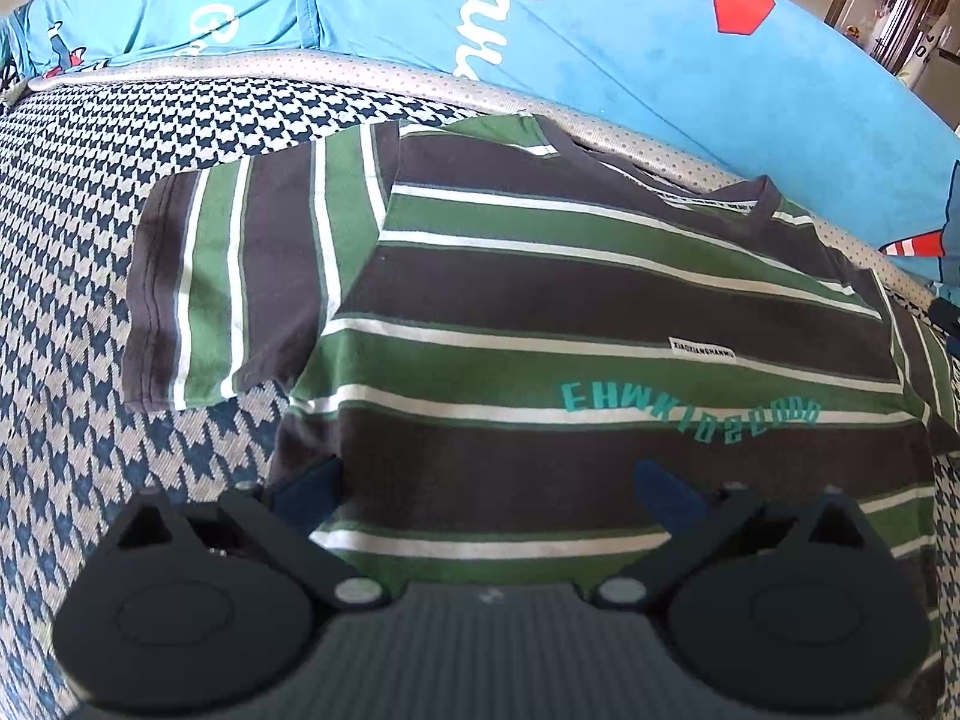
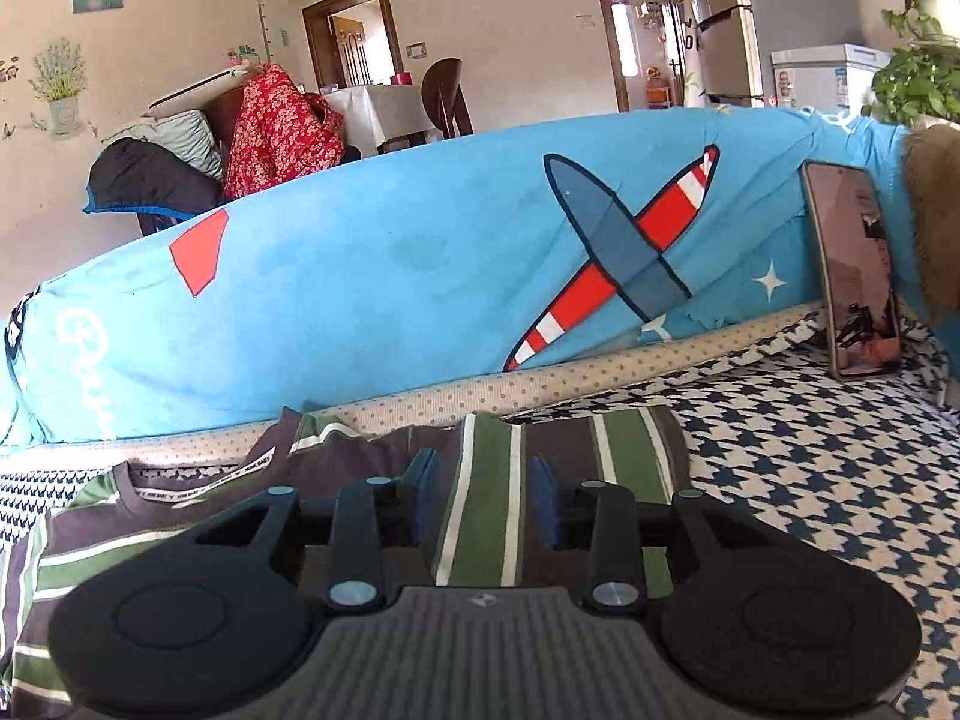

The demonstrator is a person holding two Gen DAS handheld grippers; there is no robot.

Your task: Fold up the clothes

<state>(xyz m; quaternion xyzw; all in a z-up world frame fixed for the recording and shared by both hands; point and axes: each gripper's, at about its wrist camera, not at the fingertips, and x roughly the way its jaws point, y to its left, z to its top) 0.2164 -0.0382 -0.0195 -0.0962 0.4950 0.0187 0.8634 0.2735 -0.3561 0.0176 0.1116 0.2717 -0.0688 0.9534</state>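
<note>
Striped t-shirt [image 1: 600,300] lying flat, front up, on the houndstooth seat cover [image 1: 78,240], collar toward the blue backrest. Wide bands of dark brown and green split by thin white lines, soft knit by the look of it. Teal arched lettering across the chest [image 1: 690,414], upside down from the left wrist view, roughly "EHWKIDS" plus more that can't be made out. Small white woven tag [image 1: 702,351] just above it reading XIAOXIANGHANMU. White printed tape inside the neckline [image 1: 714,201], too small to read. One sleeve [image 1: 240,282] spread out flat to the side, stripes running the other way from the body.

Left gripper [image 1: 489,480] hovering over the lower part of the shirt, blue-padded fingers spread wide, nothing between them but fabric lying underneath, not pinched.

Right gripper [image 2: 483,504] low over the other sleeve [image 2: 576,438], fingers partly apart with a strip of green-and-white stripe showing in the gap; can't tell whether touching cloth, not clamped on it anyway.

Further out: navy-and-white houndstooth cover with a beige dotted edge strip [image 2: 540,384] along the back. Blue backrest cover [image 2: 360,276] with a red-white-blue plane [image 2: 624,258], a red shape, white stars and curly white script, partly "Pau". Phone [image 2: 852,270] propped upright against it on the right, screen lit. Red floral cloth [image 2: 276,120] draped over a chair behind, fridge and a leafy plant [image 2: 918,72] in the far corner.
</note>
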